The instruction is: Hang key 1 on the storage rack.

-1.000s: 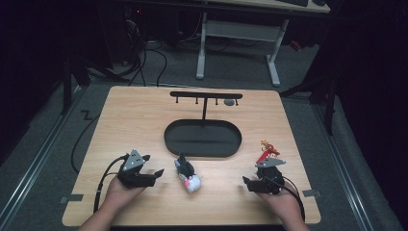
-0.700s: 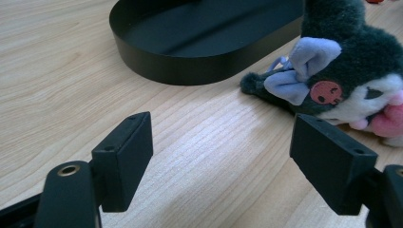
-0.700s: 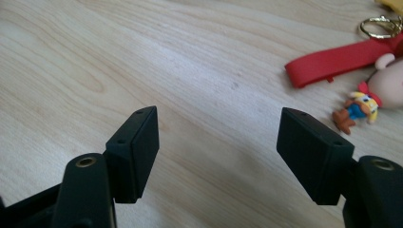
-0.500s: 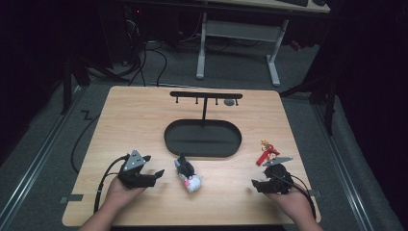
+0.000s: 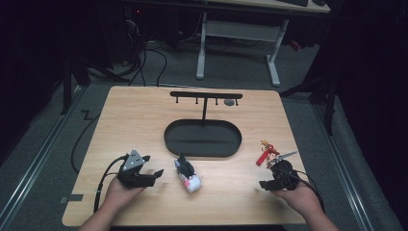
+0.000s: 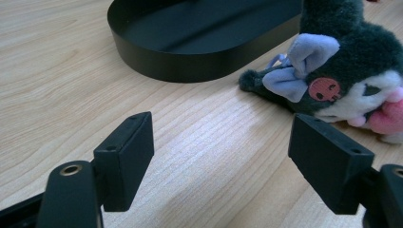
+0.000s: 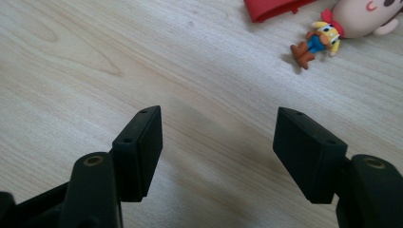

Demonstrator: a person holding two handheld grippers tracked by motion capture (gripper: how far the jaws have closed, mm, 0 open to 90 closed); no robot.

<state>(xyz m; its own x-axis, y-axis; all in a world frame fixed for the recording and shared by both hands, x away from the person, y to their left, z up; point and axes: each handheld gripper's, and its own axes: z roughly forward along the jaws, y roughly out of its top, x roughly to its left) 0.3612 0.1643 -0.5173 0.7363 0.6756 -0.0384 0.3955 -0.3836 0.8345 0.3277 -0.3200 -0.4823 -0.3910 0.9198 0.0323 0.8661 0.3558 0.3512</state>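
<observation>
Work not begun: both toys lie loose on the surface, neither tool holds anything.

The plush (image 5: 188, 174) lies on the surface (image 5: 134, 125) just in front of the tray (image 5: 168, 139), outside it. The figure (image 5: 267, 153) lies near the tray's right end, also outside. The rack (image 5: 206, 95) behind the tray carries nothing on its hooks. The left tool (image 6: 218, 128) is spread wide and empty, with the plush just beyond its right jaw. The right tool (image 7: 216, 123) is apart with bare wood between the jaws, which have just been closing; the figure is ahead of it, untouched. In my judgement, both pick-ups and placements remain.
</observation>
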